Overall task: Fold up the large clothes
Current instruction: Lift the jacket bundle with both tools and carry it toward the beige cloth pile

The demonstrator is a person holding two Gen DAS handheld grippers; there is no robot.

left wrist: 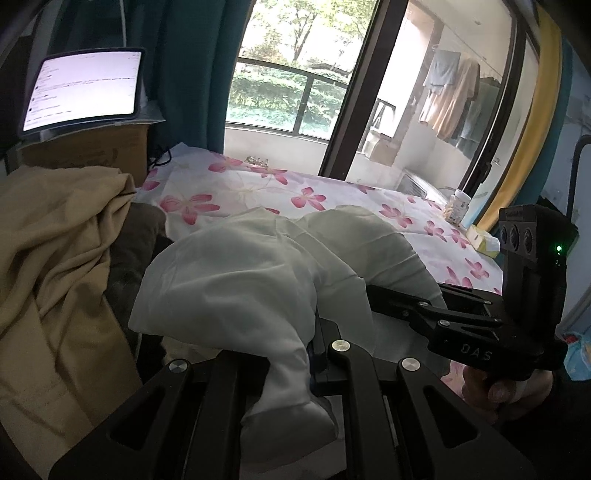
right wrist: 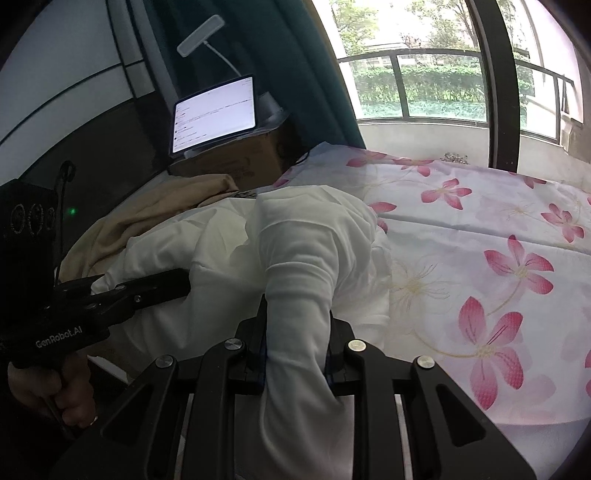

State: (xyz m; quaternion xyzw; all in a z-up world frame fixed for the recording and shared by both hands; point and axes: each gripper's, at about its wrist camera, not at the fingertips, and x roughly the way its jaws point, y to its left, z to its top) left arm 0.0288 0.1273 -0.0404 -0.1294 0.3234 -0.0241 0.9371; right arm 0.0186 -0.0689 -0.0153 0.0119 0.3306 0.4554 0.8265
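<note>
A: What is each tool doing?
B: The left tool (left wrist: 291, 354) and right tool (right wrist: 297, 343) are both clamping bunched folds of the white garment (left wrist: 258, 266), which is lying on the flowered bed (right wrist: 480, 240).
A: Anything crowding it?
B: A tan cloth (left wrist: 55, 258) is sitting beside it, under the cardboard box (right wrist: 236, 158) carrying a lit tablet (right wrist: 214, 114).

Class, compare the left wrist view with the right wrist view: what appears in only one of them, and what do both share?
Left only: hanging laundry on the balcony, a jar by the window. Right only: a white lamp head above the tablet. Both: the white garment pinched by the left gripper and the right gripper, the floral sheet, the beige cloth.
</note>
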